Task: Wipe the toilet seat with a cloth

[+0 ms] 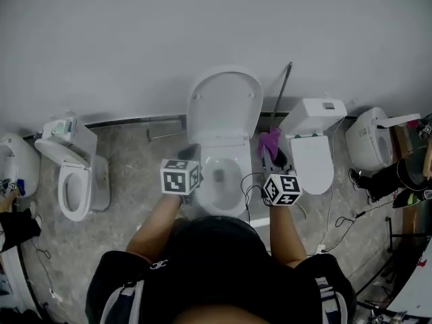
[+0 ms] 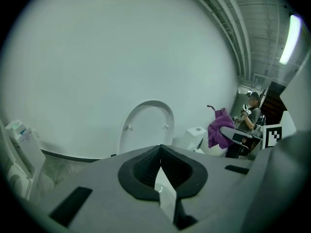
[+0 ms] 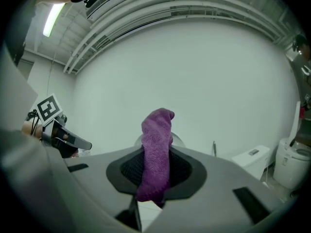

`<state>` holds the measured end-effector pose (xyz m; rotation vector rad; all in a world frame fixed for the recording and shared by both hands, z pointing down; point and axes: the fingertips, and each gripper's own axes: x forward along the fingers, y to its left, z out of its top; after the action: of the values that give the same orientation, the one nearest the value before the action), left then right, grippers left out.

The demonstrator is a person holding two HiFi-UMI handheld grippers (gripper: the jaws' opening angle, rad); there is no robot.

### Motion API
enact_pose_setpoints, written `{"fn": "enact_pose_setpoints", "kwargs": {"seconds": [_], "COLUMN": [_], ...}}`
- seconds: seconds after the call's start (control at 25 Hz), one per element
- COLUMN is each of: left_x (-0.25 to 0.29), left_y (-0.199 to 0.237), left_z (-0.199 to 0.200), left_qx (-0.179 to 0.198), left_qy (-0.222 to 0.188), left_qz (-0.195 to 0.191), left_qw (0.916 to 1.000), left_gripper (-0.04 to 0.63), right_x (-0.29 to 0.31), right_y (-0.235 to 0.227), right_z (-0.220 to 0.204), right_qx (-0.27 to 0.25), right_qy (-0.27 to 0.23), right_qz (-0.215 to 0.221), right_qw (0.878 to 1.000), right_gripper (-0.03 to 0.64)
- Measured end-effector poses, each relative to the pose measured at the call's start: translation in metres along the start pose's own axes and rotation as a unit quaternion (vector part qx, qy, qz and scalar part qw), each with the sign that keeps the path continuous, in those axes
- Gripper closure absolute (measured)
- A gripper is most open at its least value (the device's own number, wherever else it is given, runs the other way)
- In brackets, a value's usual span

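Purple cloth [image 3: 156,154]: clamped in right gripper [image 3: 156,181], bunched upright betw. the pads, top end flopping over. Held in the air just right of the bowl, not on the seat.
Left gripper [image 2: 160,168]: jaws pressed together, nothing betw. them. Hovers by the bowl's left side.
Toilet seat [image 1: 238,181]: middle toilet, right below the person. Lid [image 1: 225,106] is up against the wall. No cloth contact visible.
Progress: looks like the very start. Cloth is in hand, but no wiping seen, so the whole seat ring is prob. left to do. Can't tell if any part is already wiped.
Around: toilet to the left [image 1: 74,187], another to the right [image 1: 312,155], thin rod [image 1: 282,93] leaning on the wall beside the lid, cables [image 1: 337,223] on the floor. A 2nd person [image 2: 250,111] shows far back in the left gripper view.
In the way: nothing seen lying on the seat. The left gripper near the rim could crowd a sweep on that side.
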<state>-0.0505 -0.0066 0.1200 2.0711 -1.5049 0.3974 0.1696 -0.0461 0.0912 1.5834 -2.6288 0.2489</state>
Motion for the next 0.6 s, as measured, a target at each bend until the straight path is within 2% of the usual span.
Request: {"fn": "enact_pose_setpoints", "kwargs": {"seconds": [0.24, 0.6], "left_x": [0.005, 0.013], "left_y": [-0.020, -0.019], "left_z": [0.046, 0.069], "left_qx": [0.017, 0.024], "left_qy": [-0.020, -0.033], "left_qz": [-0.012, -0.023], "left_qw": [0.9996, 0.9989], "left_gripper": [0.586, 0.586], "right_x": [0.018, 0.038], "right_y": [0.003, 0.015], "right_z": [0.037, 0.056], "right_qx": [-0.018, -0.020], "right_qy": [-0.019, -0.035], "right_qz": [0.008, 0.009], "right_qw": [1.000, 0.999], "right_gripper": [0.537, 0.537]}}
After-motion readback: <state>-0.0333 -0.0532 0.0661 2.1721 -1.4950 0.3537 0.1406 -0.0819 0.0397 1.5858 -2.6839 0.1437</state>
